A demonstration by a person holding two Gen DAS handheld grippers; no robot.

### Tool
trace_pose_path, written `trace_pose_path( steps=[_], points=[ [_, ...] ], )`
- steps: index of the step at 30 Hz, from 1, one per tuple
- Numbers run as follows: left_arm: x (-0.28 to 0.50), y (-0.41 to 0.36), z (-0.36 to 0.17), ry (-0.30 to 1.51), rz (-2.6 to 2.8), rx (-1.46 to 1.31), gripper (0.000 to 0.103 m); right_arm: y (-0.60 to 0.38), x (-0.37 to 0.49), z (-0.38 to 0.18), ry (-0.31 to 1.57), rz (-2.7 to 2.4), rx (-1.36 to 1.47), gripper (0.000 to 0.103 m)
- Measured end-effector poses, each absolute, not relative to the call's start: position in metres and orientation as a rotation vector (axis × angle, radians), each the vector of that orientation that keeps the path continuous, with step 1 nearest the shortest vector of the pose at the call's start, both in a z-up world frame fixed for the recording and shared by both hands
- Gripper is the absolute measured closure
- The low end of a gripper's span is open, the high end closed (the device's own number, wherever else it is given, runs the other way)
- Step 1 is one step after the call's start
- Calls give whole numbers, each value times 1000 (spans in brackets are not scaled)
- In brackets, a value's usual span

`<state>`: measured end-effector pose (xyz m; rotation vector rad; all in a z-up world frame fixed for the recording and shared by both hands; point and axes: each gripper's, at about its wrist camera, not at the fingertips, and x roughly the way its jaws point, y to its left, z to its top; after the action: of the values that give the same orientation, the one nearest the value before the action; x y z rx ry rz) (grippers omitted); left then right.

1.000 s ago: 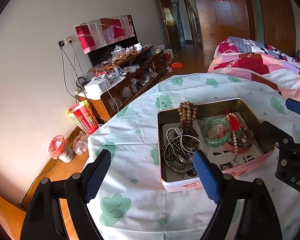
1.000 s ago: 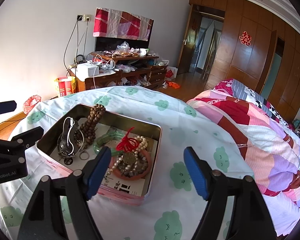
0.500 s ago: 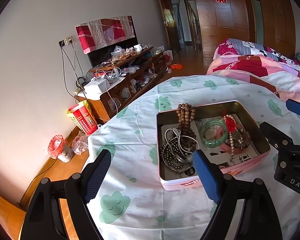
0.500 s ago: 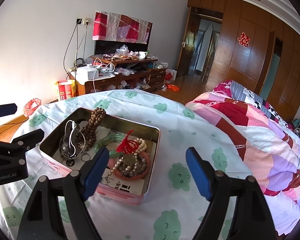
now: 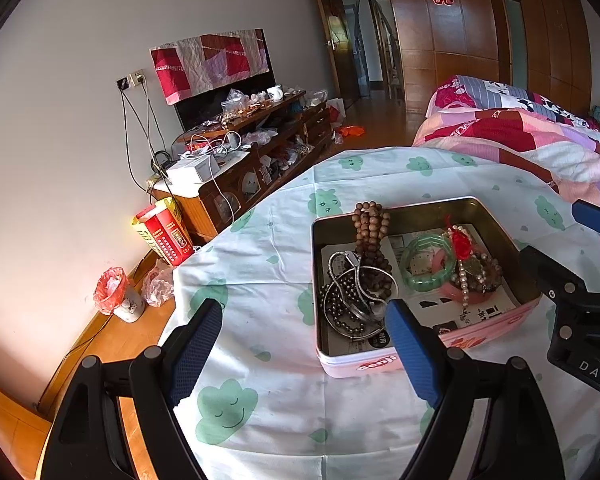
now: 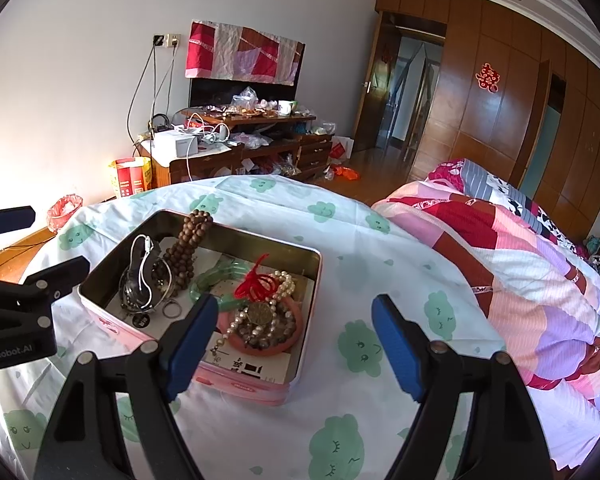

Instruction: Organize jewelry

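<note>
An open pink tin sits on the cloud-print cloth. It holds brown wooden beads, a silver chain with dark beads, a green bangle, a pink bangle and pearls with a red tassel. My left gripper is open and empty, near the tin's front left. My right gripper is open and empty, over the tin's front right corner.
The round table's edge drops off at the left. A bed with a patchwork quilt lies at the right. A cluttered wooden TV cabinet stands against the far wall. A red bin sits on the floor.
Both grippers have drawn back and up slightly, so the tin sits a little lower and farther in both views. The jaws stay open. The jewelry has not moved.
</note>
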<state>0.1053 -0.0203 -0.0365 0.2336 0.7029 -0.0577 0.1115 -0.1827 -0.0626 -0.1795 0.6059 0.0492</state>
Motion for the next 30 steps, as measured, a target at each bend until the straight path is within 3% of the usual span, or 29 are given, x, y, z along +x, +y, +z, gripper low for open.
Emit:
trace_pose_path(
  steps=[30],
  points=[
    [101,-18,-30,654,-58,219,19,-184,110,-61,579,49,-166,18]
  ],
)
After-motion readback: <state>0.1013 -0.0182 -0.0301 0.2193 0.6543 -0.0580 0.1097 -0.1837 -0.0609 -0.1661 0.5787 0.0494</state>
